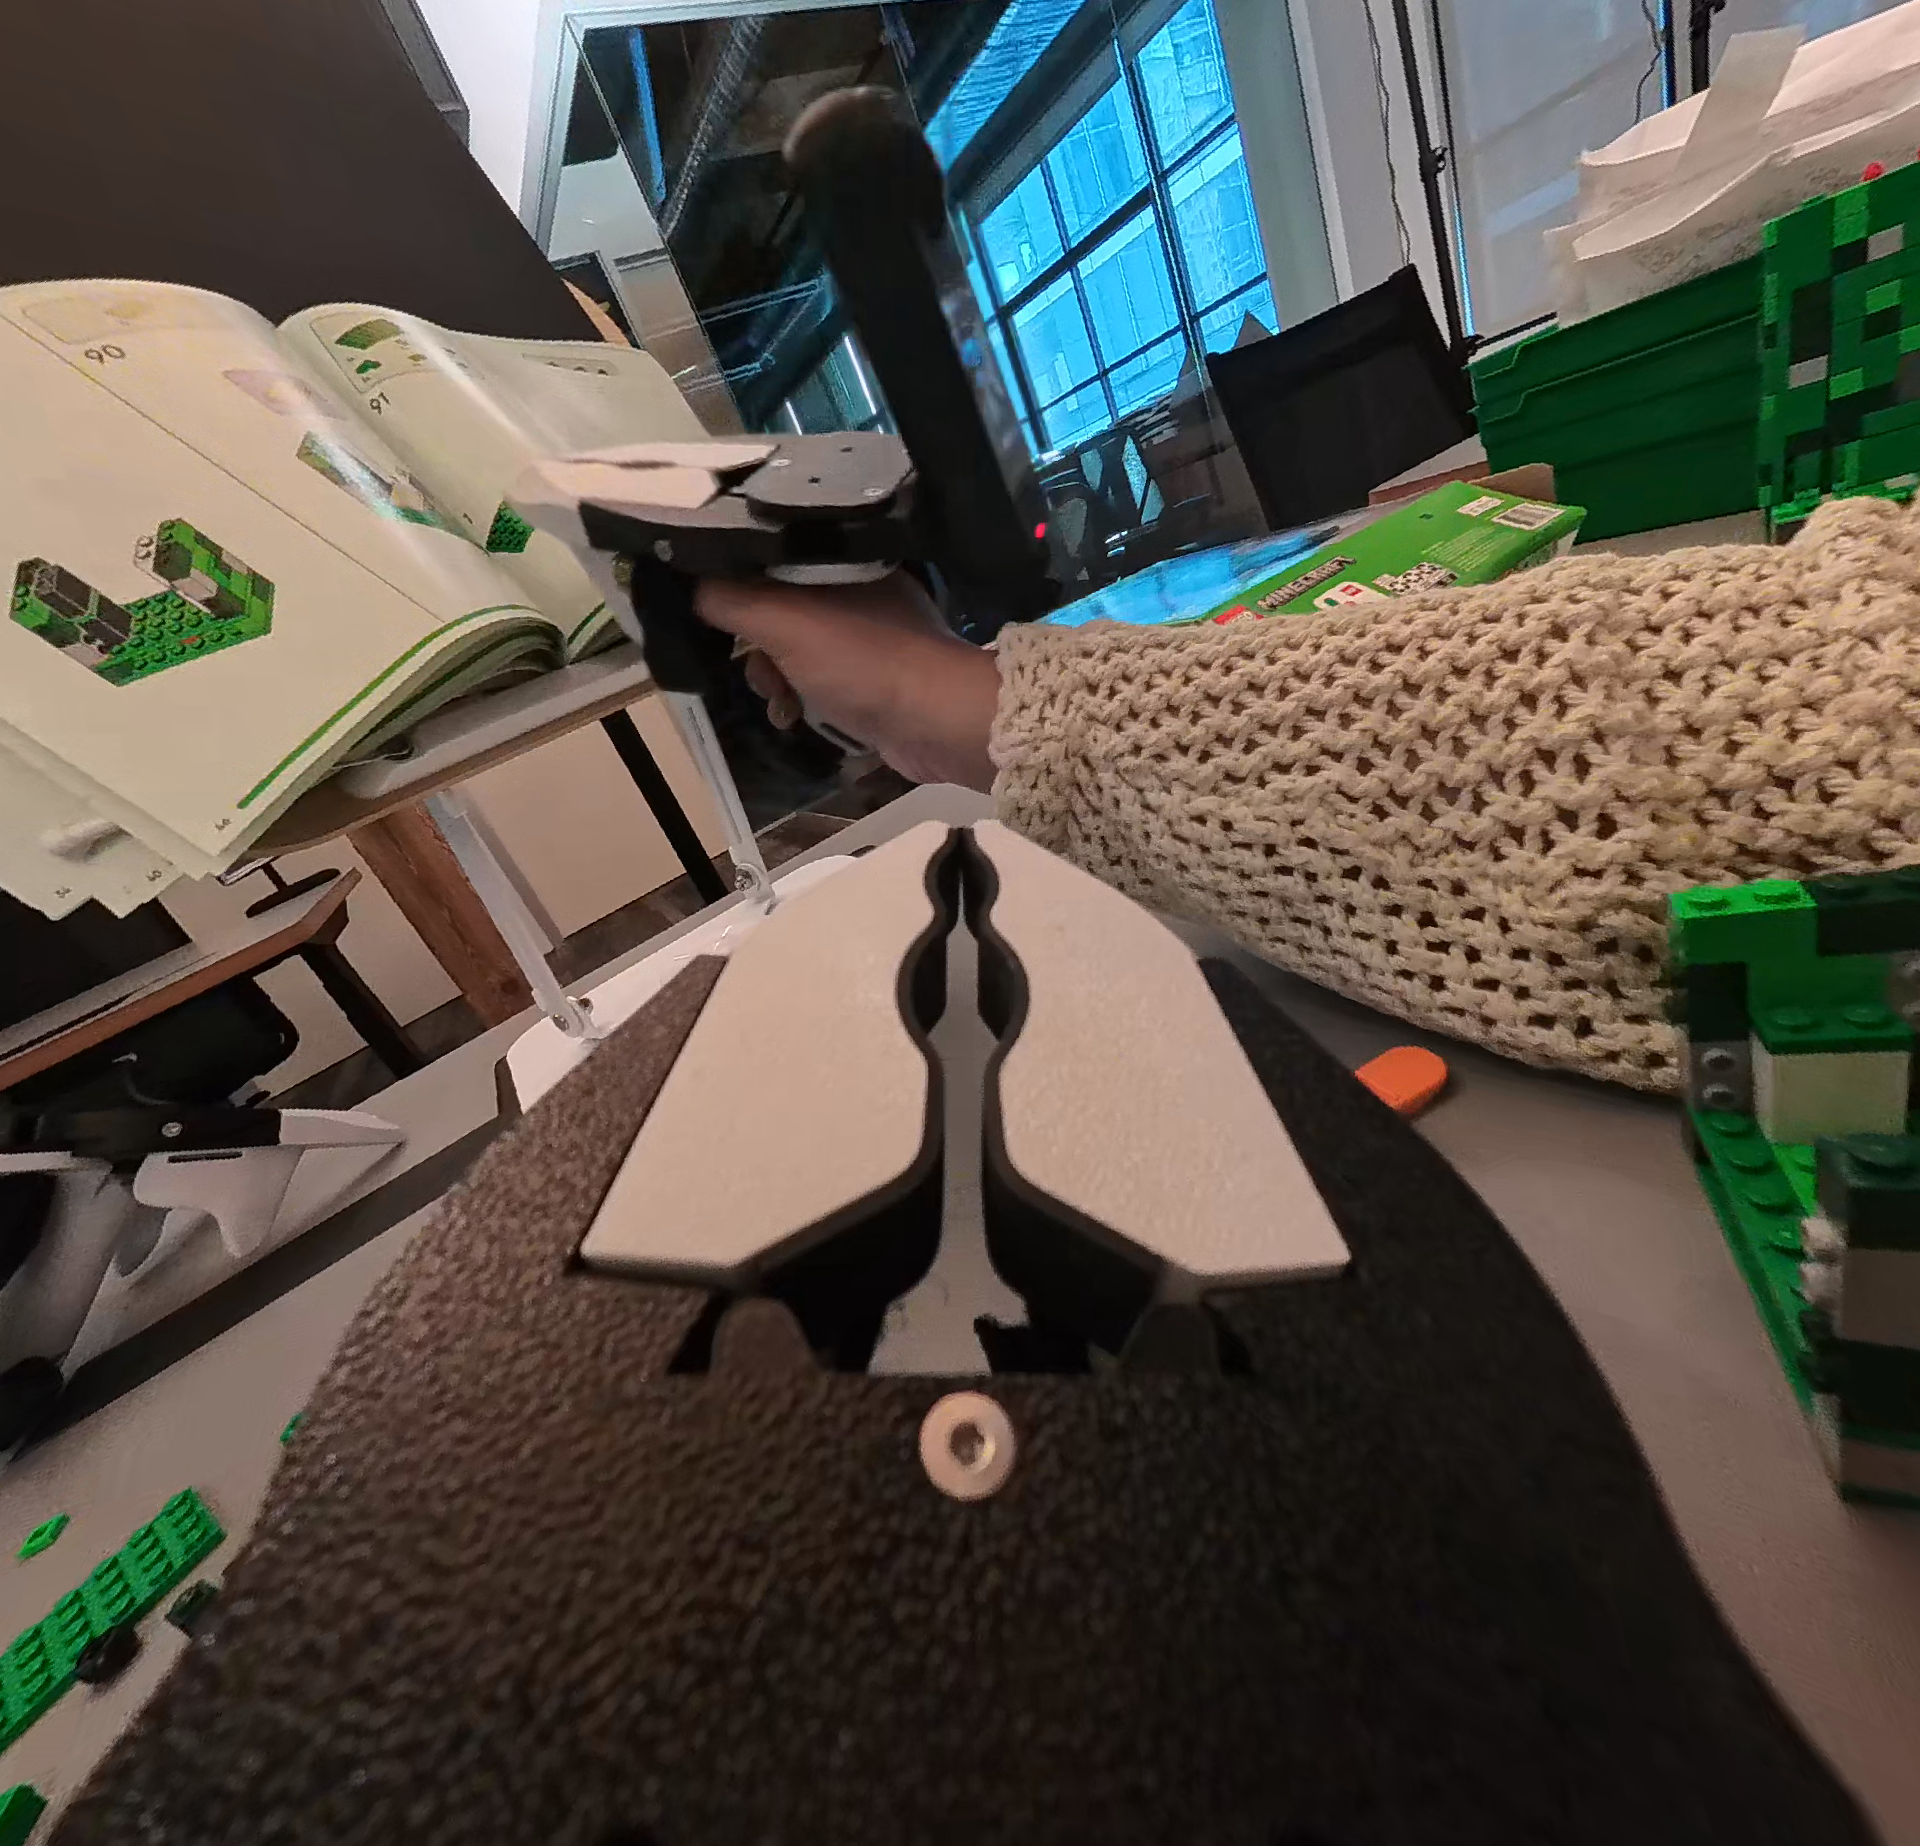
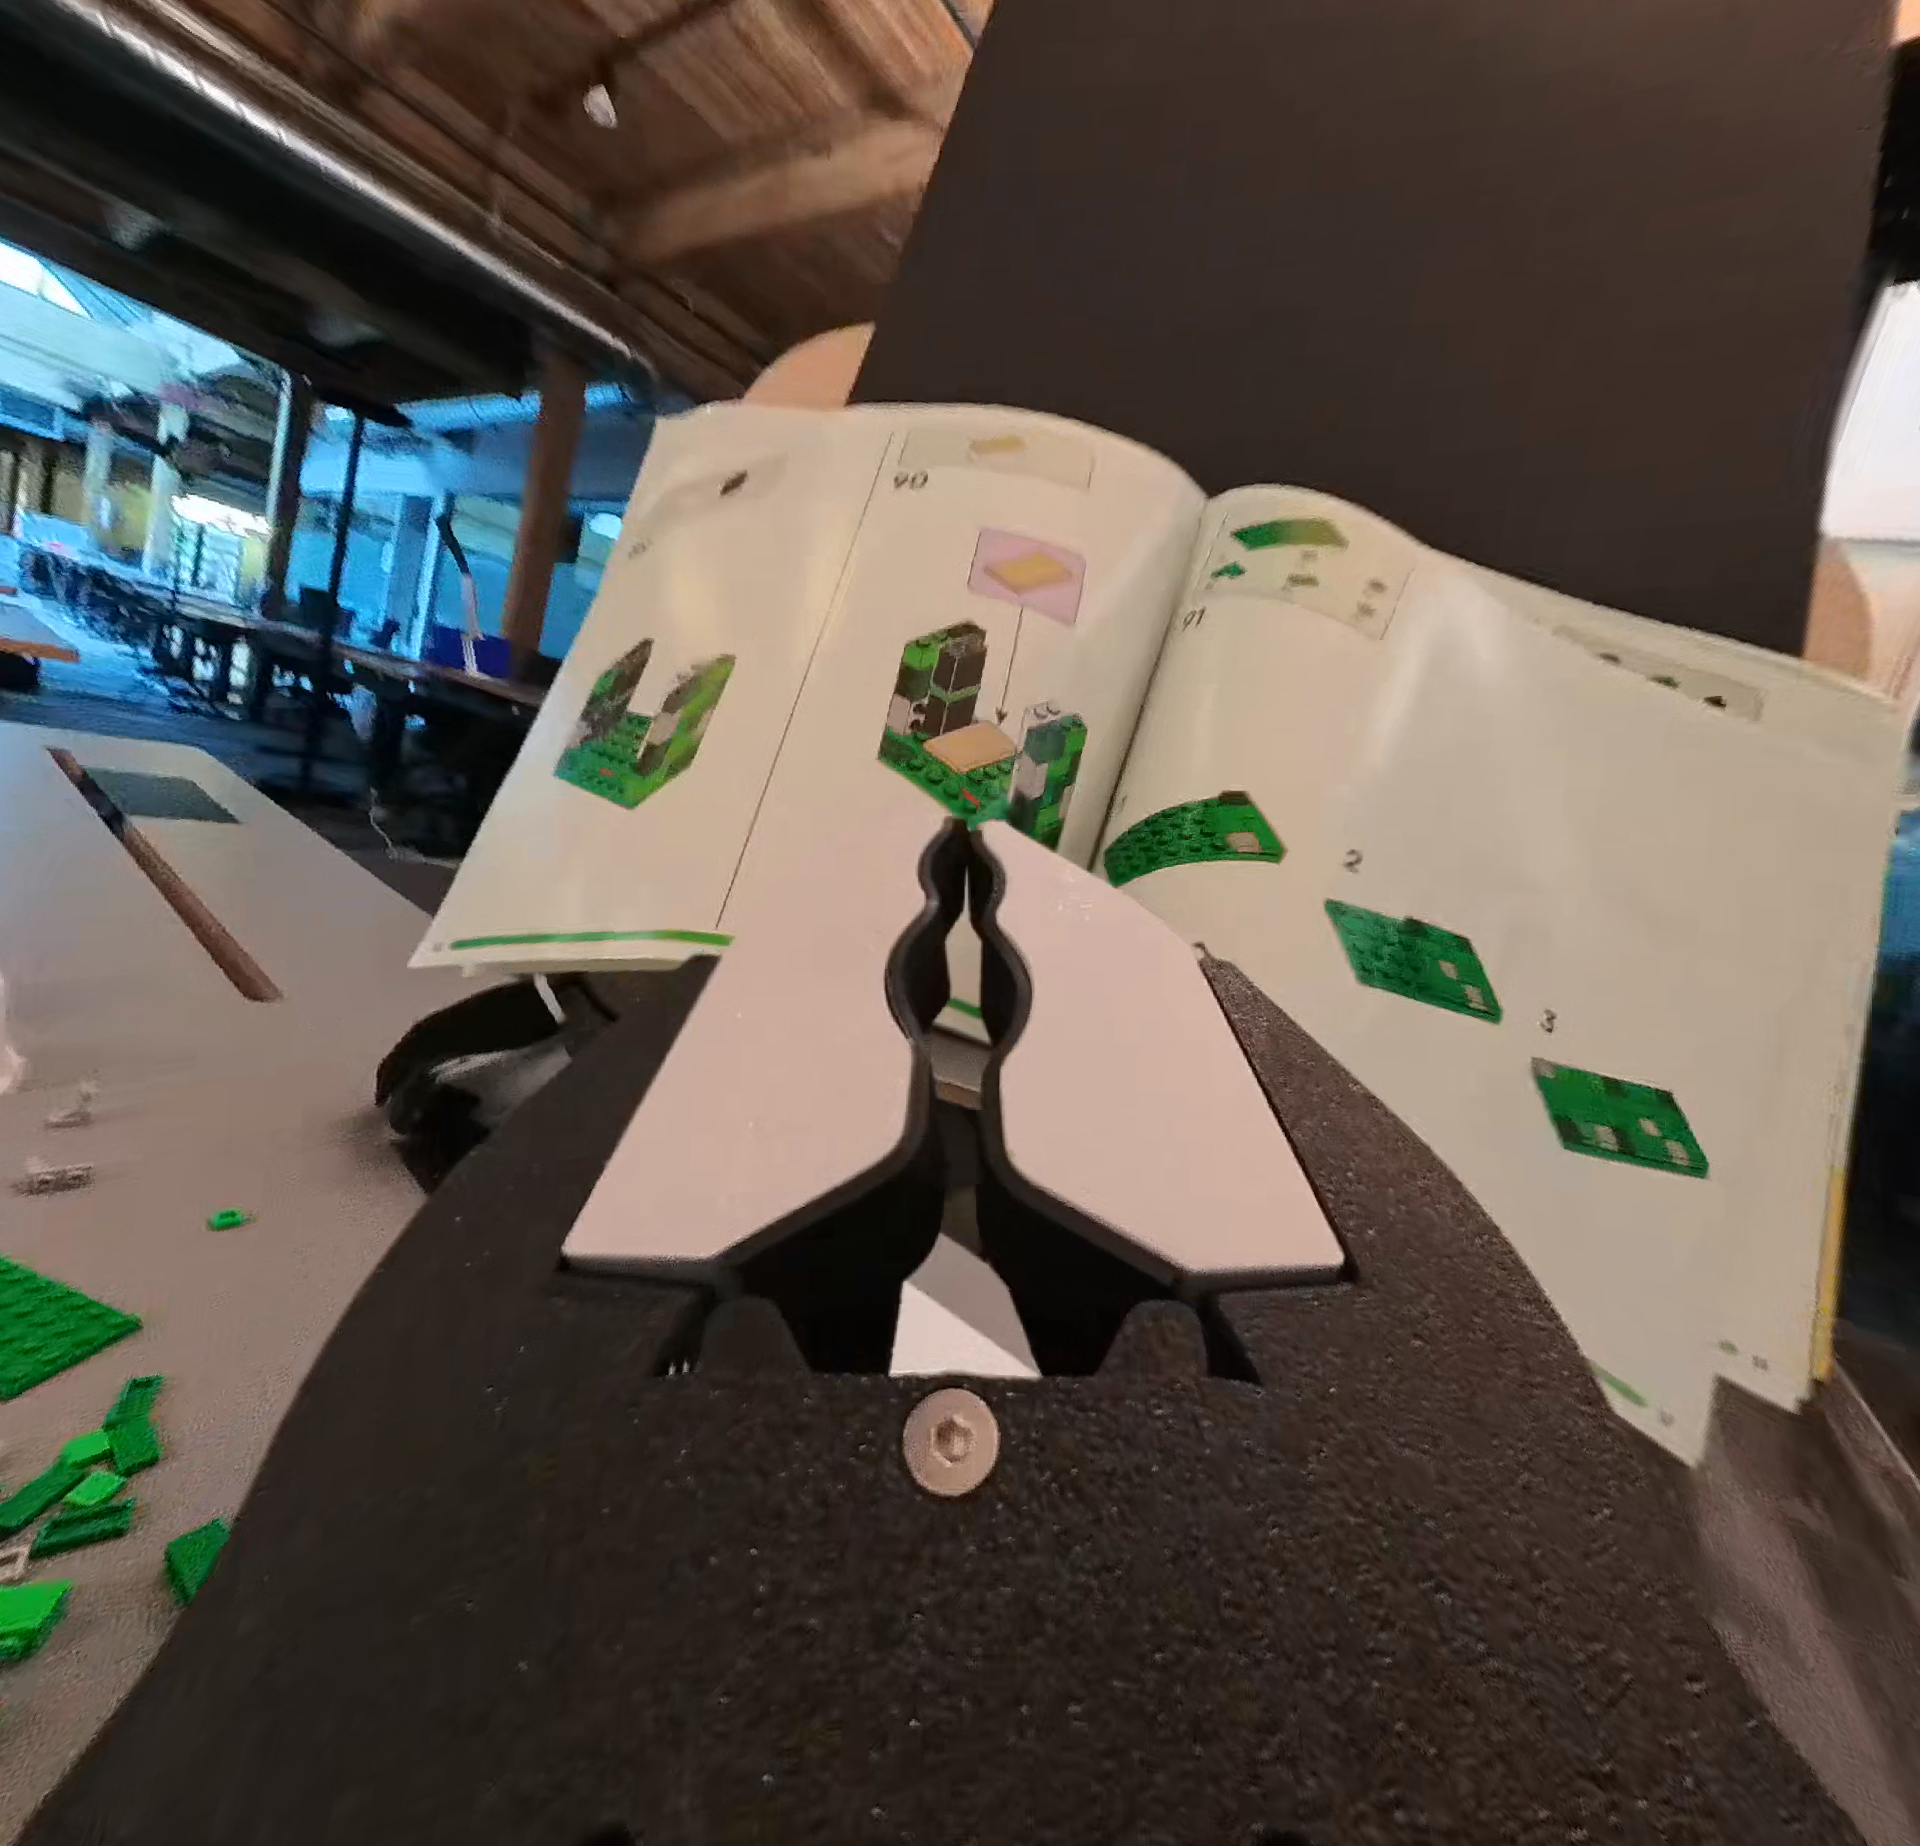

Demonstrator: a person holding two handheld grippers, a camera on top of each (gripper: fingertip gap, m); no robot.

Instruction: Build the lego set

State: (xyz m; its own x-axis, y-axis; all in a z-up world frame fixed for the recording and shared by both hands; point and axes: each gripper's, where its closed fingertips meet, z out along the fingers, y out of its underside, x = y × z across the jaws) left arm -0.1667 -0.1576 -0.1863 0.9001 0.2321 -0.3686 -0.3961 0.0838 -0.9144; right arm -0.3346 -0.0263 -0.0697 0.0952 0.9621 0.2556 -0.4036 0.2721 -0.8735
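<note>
My left gripper (image 1: 961, 840) is shut, low over the grey table, its tips pointing at a knit sleeve (image 1: 1403, 809). A part-built green and grey Lego model (image 1: 1808, 1121) stands to its right. My right gripper (image 2: 966, 832) is shut, raised in front of the left page of the open instruction booklet (image 2: 1351, 757). The left wrist view shows the same gripper (image 1: 525, 492), held by a hand, its tips at the booklet (image 1: 208, 549) on its stand. Whether they touch the paper I cannot tell.
Loose green plates (image 1: 104, 1599) lie at the table's near left and also show in the right wrist view (image 2: 94, 1464). An orange piece (image 1: 1401, 1077) lies by the sleeve. The Lego box (image 1: 1351, 560), green bins (image 1: 1621, 414) and a tall green build (image 1: 1839, 342) stand behind. My hands' fingertips stand some 25 cm from each other. The right gripper is farther from the orange piece (image 1: 1401, 1077), some 35 cm, than the left, some 12 cm.
</note>
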